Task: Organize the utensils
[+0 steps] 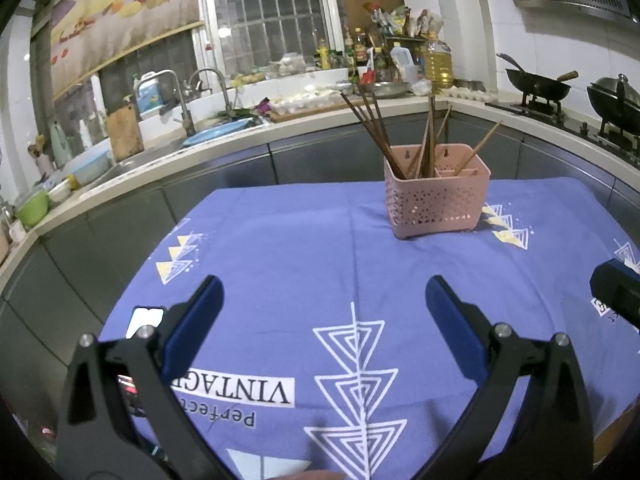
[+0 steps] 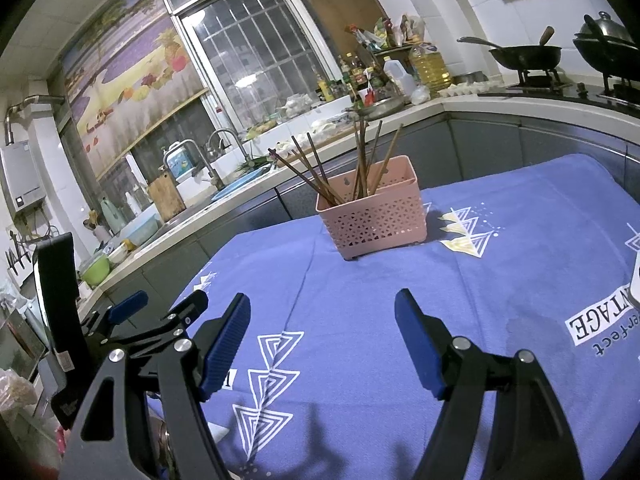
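Note:
A pink perforated utensil basket (image 1: 438,196) stands upright on the far part of the blue tablecloth (image 1: 304,248). Several brown chopsticks (image 1: 370,132) stand in it, leaning left and right. It also shows in the right wrist view (image 2: 376,216) with the chopsticks (image 2: 320,178) in it. My left gripper (image 1: 324,300) is open and empty, hovering over the near cloth, well short of the basket. My right gripper (image 2: 322,316) is open and empty, also short of the basket. The left gripper shows at the left of the right wrist view (image 2: 132,308).
A kitchen counter (image 1: 240,136) with a sink, bowls and bottles runs behind the table. Woks (image 1: 538,84) sit on the stove at the right. The table's far edge lies just behind the basket. A phone (image 1: 144,320) lies at the left table edge.

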The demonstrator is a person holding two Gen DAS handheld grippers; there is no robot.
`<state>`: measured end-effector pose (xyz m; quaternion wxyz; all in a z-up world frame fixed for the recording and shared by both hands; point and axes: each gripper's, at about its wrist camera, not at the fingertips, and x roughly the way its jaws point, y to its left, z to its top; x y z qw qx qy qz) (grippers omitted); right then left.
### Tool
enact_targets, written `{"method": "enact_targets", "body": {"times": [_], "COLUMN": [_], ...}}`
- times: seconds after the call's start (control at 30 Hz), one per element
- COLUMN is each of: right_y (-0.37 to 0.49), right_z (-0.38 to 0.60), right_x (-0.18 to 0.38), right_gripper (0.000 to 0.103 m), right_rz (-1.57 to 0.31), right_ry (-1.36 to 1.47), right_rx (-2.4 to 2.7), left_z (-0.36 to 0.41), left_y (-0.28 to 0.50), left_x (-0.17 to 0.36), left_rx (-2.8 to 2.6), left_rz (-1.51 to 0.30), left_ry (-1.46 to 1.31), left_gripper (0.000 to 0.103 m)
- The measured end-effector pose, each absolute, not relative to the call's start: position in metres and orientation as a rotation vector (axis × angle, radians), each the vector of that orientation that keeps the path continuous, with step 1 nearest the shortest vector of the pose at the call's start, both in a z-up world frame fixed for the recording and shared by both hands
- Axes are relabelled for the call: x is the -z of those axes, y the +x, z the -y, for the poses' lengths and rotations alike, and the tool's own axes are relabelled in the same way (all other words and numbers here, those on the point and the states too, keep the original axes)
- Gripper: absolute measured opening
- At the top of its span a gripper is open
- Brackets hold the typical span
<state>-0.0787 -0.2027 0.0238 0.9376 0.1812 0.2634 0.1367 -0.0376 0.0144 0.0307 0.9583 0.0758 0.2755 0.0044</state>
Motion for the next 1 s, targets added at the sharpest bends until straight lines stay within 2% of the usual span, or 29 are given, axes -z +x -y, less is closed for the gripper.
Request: {"method": "enact_targets", "body": {"times": [1.0], "right_y": [-0.0831], "right_z": [0.2040], "right_x": [-0.0242], "right_gripper": [0.074], "right_rz": [-0.542], "right_ry": [0.369], "right_rx": [-0.272], "left_z": [-0.0048], "left_y": [-0.0375], "left_x": [-0.0293], "left_rx": [0.062], "left_rz": [-0.573], "left_ry": [0.165], "left_gripper": [0.097]}}
